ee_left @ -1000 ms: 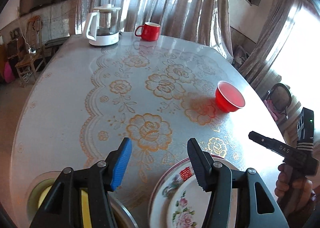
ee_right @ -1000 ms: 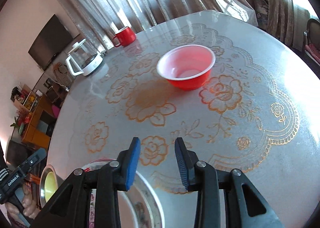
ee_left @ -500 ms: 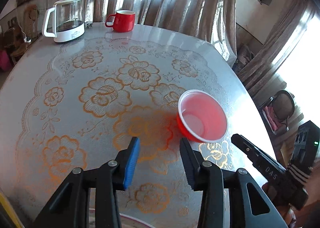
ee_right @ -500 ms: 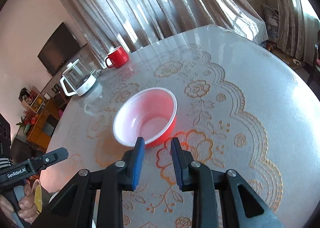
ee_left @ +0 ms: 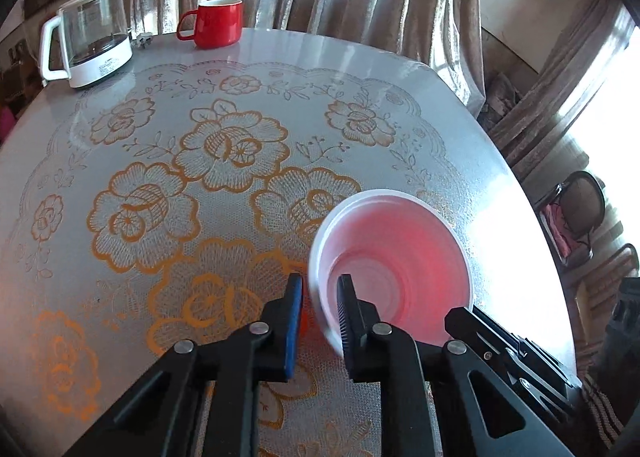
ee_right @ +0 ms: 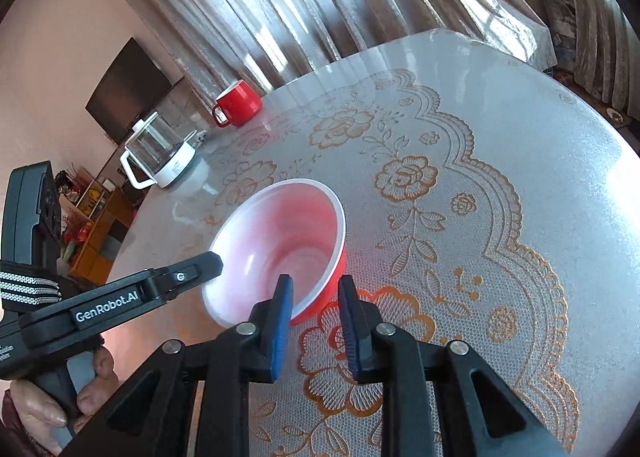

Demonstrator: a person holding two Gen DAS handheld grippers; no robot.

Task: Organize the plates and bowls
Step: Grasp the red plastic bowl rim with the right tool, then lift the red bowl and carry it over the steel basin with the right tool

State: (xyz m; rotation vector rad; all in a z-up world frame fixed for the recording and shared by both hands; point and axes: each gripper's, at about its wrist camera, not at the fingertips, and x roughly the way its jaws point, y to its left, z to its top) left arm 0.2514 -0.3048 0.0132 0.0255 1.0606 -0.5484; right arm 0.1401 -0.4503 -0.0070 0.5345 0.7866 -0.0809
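Note:
A red plastic bowl (ee_left: 400,257) with a pale pink inside sits on the lace-patterned table, and it looks slightly tipped in the right wrist view (ee_right: 288,233). My left gripper (ee_left: 320,285) straddles the near-left rim, blue pad outside and black finger inside. Its jaws are closing with the wall between them. My right gripper (ee_right: 315,283) straddles the near-right rim, one pad inside and one outside, also closing on the wall. Each view shows the other gripper at the bowl's edge: the left gripper (ee_right: 212,259) and the right gripper (ee_left: 456,315).
A red mug (ee_left: 216,23) and a glass kettle on a white base (ee_left: 92,37) stand at the table's (ee_left: 120,137) far edge, before grey curtains. A chair (ee_left: 580,209) stands off the right side. A person's hand (ee_right: 48,409) grips the left tool's handle.
Both grippers moved forward across the table, away from the flowered plates and onto the red bowl. Both pairs of jaws narrowed around its rim. The plates and steel bowl left the views.

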